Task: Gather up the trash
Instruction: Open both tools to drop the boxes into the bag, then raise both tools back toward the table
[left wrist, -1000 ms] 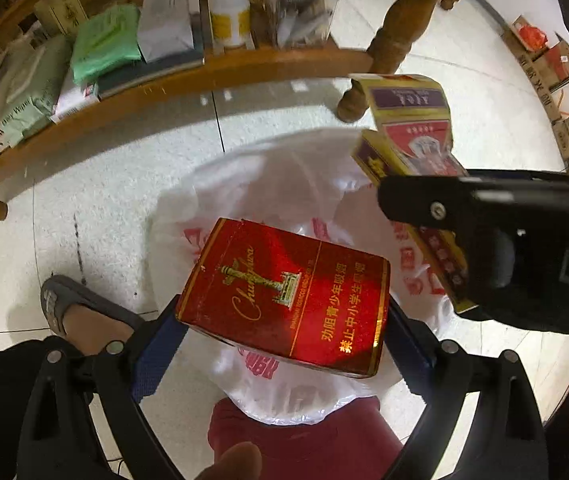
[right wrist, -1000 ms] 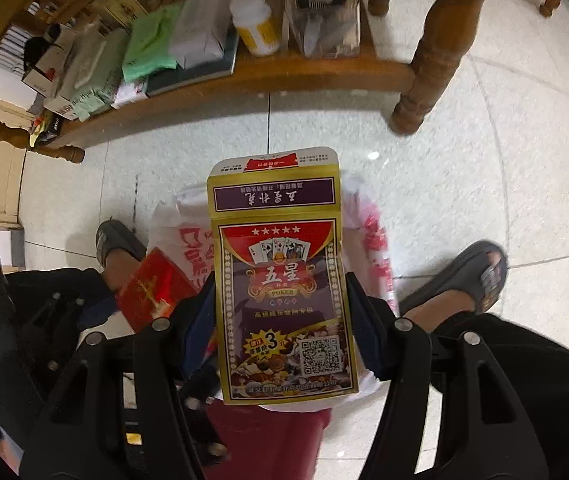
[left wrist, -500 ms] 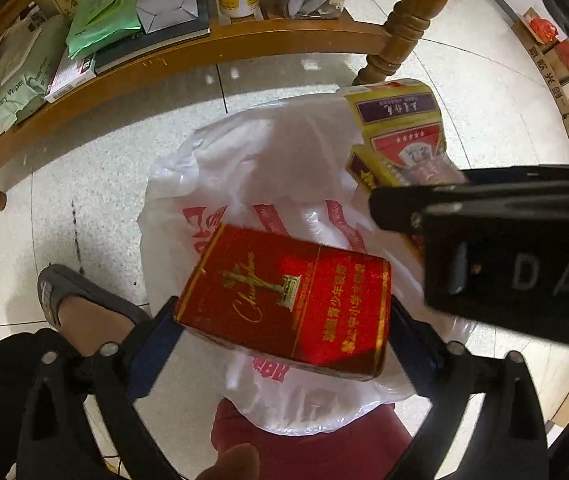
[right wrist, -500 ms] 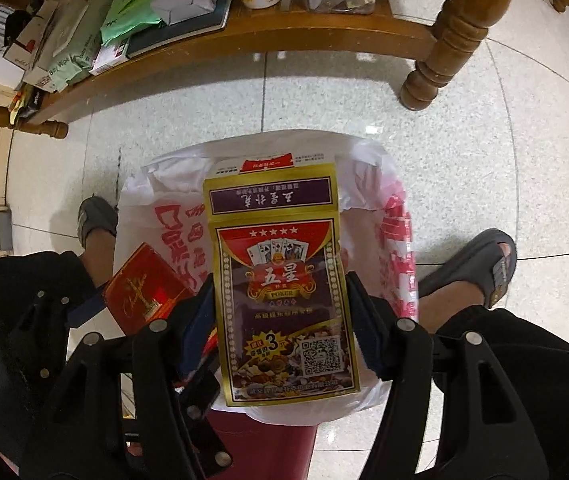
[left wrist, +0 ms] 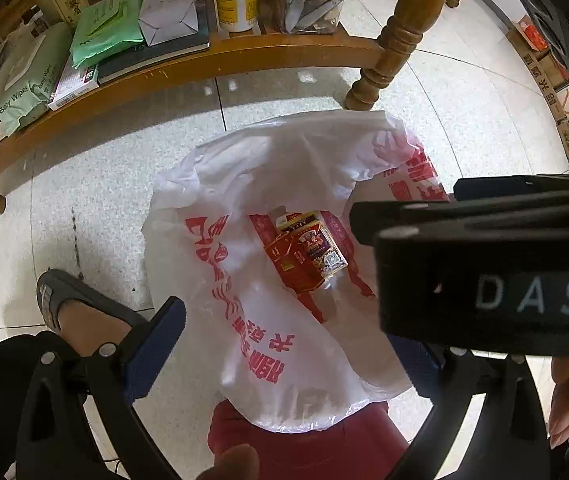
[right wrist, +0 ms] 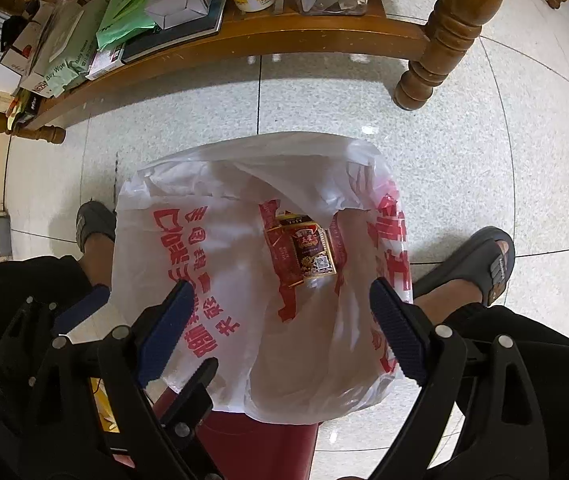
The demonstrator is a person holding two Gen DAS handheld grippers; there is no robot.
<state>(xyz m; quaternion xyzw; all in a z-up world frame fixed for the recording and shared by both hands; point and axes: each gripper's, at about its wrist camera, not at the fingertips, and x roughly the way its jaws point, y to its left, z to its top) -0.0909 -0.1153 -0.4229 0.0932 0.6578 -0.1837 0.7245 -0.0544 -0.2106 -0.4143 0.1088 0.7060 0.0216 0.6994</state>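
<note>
A white plastic bag with red print [left wrist: 252,200] [right wrist: 212,208] lines a dark red bin [left wrist: 324,452] [right wrist: 256,444] on the floor below me. A red cigarette box [left wrist: 292,264] [right wrist: 280,252] and a yellow playing-card packet [left wrist: 324,248] [right wrist: 316,252] lie together at the bottom of the bag. My left gripper [left wrist: 288,340] is open and empty above the bag's near edge. My right gripper [right wrist: 280,328] is open and empty above the bag; its body crosses the right of the left wrist view [left wrist: 484,264].
A low wooden shelf [left wrist: 204,60] [right wrist: 244,36] beyond the bin carries books, wipes, a pill bottle and a clear box. A turned wooden leg [left wrist: 388,48] [right wrist: 436,48] stands at the right. The person's sandalled feet [left wrist: 68,304] [right wrist: 480,264] flank the bin. Cardboard boxes [left wrist: 552,92] sit far right.
Both grippers opened. The red box dropped from the left gripper and the yellow packet from the right; both now lie inside the bag.
</note>
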